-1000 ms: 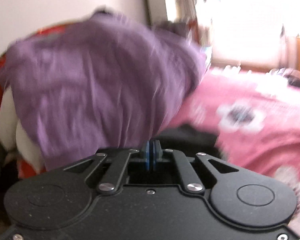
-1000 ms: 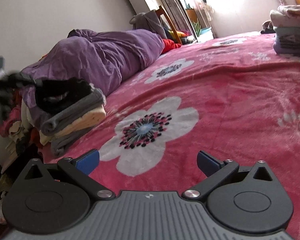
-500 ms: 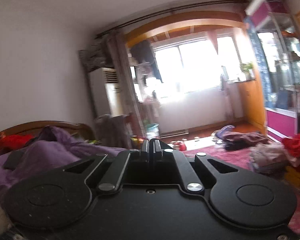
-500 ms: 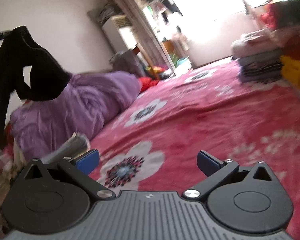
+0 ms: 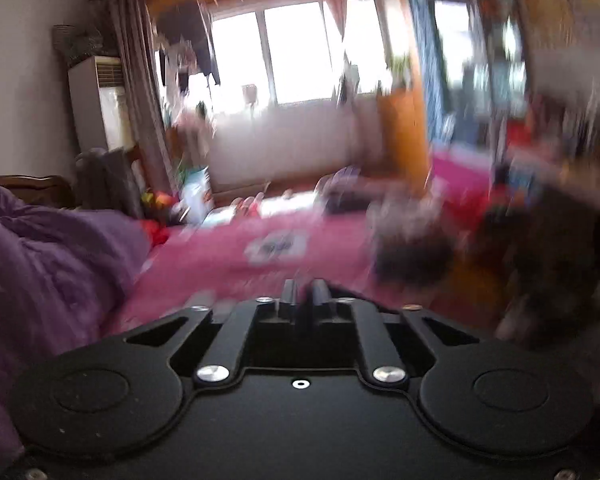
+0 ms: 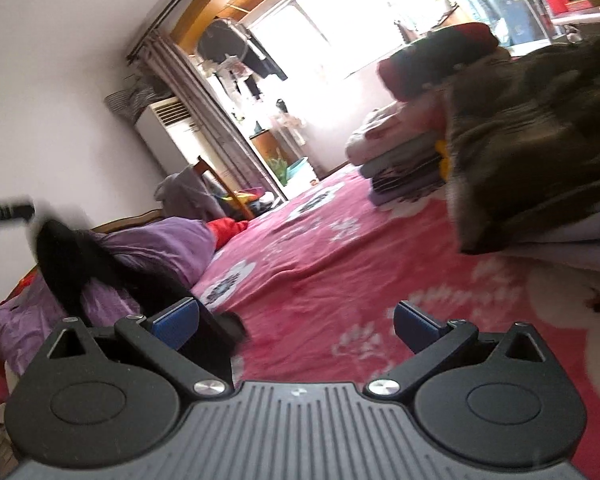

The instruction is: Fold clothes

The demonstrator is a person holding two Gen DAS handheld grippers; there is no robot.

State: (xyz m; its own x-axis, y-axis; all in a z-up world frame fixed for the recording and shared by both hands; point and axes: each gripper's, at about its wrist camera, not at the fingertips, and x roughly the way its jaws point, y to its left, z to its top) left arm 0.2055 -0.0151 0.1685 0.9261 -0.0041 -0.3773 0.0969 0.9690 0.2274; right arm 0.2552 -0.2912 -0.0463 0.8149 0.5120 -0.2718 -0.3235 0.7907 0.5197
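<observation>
A black garment hangs from my left gripper, seen at the left edge of the right wrist view. Its lower end trails down onto the pink flowered bedspread, just beside my right gripper's left blue pad. My right gripper stands open above the bedspread with nothing between its fingers. In the blurred left wrist view my left gripper has its fingers pressed together, and the garment is hidden below them.
A purple quilt lies bunched along the bed's left side. Folded clothes are stacked at the far right, with a brown garment pile nearer. An air conditioner and a chair stand by the window.
The left gripper has lifted the black garment off the pile by the quilt and swung it towards the right gripper. Both views have tilted up, and the left view is now blurred.
</observation>
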